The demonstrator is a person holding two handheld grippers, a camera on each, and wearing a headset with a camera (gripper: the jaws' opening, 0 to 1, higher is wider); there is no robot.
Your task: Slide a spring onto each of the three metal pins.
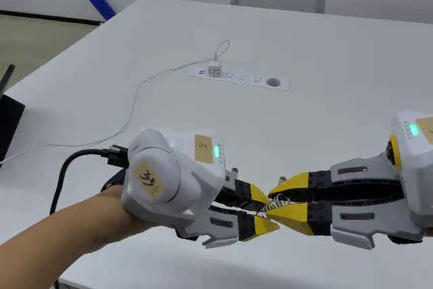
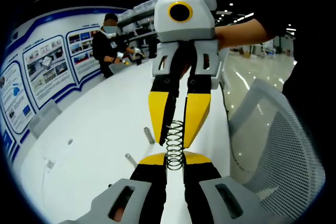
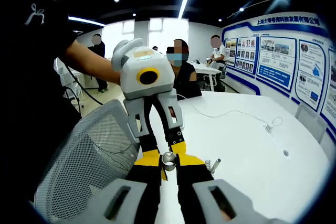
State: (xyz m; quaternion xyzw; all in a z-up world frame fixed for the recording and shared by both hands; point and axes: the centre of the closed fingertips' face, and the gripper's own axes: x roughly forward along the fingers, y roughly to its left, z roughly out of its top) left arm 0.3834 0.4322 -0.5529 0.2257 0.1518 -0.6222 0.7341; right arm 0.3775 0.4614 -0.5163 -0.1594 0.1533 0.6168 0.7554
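Head view gives me the white table (image 1: 325, 52). I place everything against the power strip (image 1: 238, 77) lying across it. Well to my side of that strip, the left gripper (image 2: 174, 159) and the right gripper (image 3: 169, 167) meet nose to nose above the tabletop. Each has its jaws drawn in to a slim gap. Between the strip and the grippers stand two pins (image 2: 149, 135), upright and bare. Nearer me than the pins, the spring (image 2: 174, 145) bridges the two grippers, one end pinched in each. This looks to me like a handover. I would free one end only when the other grip is firm, then line the coil's bore up with a pin.
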